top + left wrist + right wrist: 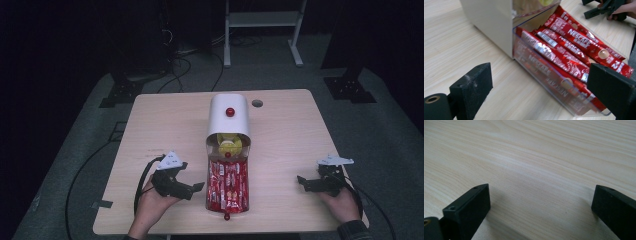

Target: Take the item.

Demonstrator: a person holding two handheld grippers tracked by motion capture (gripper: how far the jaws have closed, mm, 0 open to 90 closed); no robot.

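Sachets (227, 186) of red coffee mix lie in the clear drawer (226, 210) pulled out of a white box (228, 116) at mid-counter. We see our left hand-held gripper (196, 187) just left of that drawer, aimed at it, its jaws spread wide with nothing between them. Well to the right, our right hand-held gripper (302, 180) rests on the pale wood counter (285, 145), jaws wide and empty. Around the counter lie grey carpet and black cables in a dark room.

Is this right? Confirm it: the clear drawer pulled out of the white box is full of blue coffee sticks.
Not quite. The coffee sticks in the clear drawer are red, not blue, as the left gripper view shows. The drawer is indeed pulled out of the white box.
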